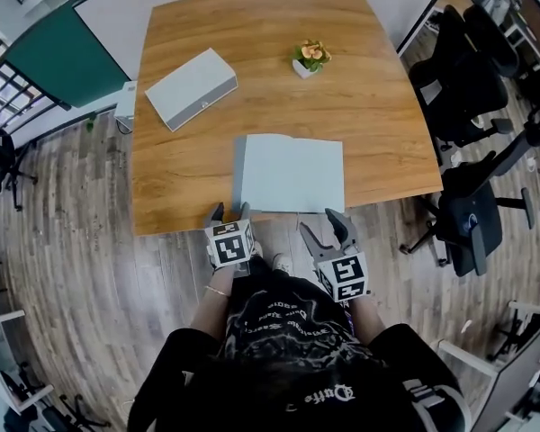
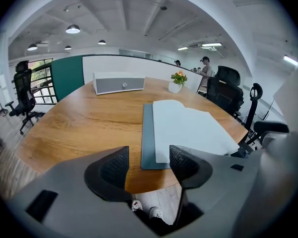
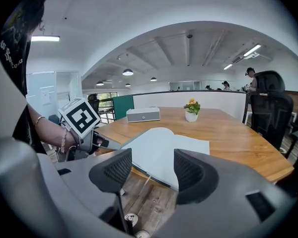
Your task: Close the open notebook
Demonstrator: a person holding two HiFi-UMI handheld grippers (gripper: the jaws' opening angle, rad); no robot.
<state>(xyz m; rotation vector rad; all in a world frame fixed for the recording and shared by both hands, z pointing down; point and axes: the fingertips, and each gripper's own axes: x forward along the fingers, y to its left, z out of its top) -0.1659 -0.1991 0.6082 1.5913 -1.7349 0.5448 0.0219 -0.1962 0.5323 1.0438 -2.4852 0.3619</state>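
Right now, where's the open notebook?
In the head view the notebook lies open flat at the near edge of the table, just beyond the left gripper and right gripper; the potted plant and grey box sit farther back.

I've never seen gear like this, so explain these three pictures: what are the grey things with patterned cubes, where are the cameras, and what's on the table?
There is no robot: a person holds grey two-jawed tongs in each hand, the left tongs and right tongs. One picture looks down from a head camera; the other two come from cameras riding on each tool. On the wooden table lie an open pale-paged notebook with a grey cover, a grey rectangular box and an orange-flowered plant in a white pot. Both tongs are open and hold nothing.
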